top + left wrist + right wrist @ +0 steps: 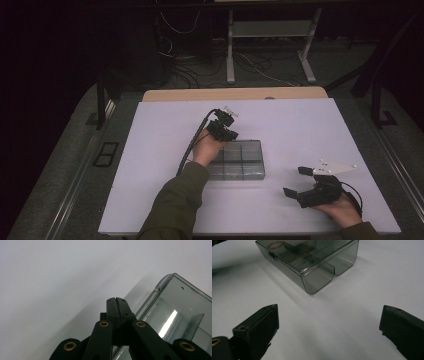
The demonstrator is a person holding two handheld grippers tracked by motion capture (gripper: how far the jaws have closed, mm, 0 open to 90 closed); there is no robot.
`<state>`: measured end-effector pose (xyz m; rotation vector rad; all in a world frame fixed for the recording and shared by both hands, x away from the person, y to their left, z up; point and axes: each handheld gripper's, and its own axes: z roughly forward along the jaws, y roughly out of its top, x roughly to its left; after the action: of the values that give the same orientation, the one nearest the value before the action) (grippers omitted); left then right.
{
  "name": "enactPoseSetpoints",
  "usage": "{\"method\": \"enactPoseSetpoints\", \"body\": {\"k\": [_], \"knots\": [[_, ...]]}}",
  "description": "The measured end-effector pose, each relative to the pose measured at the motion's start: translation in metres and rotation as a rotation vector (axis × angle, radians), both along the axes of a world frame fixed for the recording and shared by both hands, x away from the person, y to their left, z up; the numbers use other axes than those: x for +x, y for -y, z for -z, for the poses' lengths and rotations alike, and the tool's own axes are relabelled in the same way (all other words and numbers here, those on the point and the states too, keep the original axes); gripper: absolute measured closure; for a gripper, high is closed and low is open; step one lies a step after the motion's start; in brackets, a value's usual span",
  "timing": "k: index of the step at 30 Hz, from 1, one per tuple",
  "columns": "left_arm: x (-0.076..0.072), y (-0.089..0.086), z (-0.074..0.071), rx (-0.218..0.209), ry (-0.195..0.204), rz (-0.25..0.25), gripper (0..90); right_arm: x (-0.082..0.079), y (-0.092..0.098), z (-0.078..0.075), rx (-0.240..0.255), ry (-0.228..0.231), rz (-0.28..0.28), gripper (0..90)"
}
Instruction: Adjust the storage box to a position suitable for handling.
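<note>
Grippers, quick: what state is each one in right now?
Left gripper: shut, nothing between the jaws, beside the clear box.
Right gripper: open, empty, over the table.

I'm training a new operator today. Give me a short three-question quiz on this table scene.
1. True or false: the left gripper has its fingers pressed together.
2. Which gripper is open with nothing between its fingers? A) left B) right
3. What thing lies next to the left gripper?

Key:
1. True.
2. B, the right gripper.
3. The clear compartment box on the white table.
</note>
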<state>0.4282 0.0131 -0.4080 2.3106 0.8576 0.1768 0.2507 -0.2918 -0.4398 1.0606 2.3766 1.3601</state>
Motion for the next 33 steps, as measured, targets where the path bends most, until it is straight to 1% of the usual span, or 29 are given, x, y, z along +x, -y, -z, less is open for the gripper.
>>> {"method": "enactPoseSetpoints", "body": {"k": [5,9,10,12,14,22,26,27,29,33], "knots": [[-0.007,0.0,0.0,-0.008,-0.003,0.003,88.8,0.0,0.0,0.0,-0.001,-0.001,0.0,2.4],[-0.012,-0.001,0.0,-0.002,0.002,0.012,88.8,0.0,0.0,0.0,-0.001,-0.001,0.001,2.3],[-0.014,-0.001,0.0,-0.005,-0.003,0.006,88.8,0.0,0.0,0.0,-0.001,-0.001,0.001,2.3],[-0.016,-0.002,0.0,0.003,0.002,0.015,88.8,0.0,0.0,0.0,-0.002,-0.002,0.002,2.3],[-0.02,-0.003,0.0,0.0,-0.002,0.017,88.8,0.0,0.0,0.0,-0.004,-0.002,0.002,2.3],[-0.033,-0.005,0.001,-0.016,0.008,0.028,88.8,0.0,-0.001,0.001,-0.005,-0.006,0.005,2.3],[-0.038,-0.006,0.001,-0.014,0.009,0.037,88.8,0.0,-0.001,0.001,-0.005,-0.008,0.005,2.3],[-0.039,-0.007,0.0,-0.008,0.009,0.041,88.8,0.0,-0.001,0.001,-0.006,-0.008,0.005,2.3],[-0.042,-0.007,0.001,-0.013,0.007,0.044,88.8,0.0,-0.001,0.001,-0.006,-0.009,0.005,2.3],[-0.046,-0.007,0.001,-0.009,0.011,0.055,88.8,0.001,-0.001,0.001,-0.008,-0.007,0.004,2.3]]}}
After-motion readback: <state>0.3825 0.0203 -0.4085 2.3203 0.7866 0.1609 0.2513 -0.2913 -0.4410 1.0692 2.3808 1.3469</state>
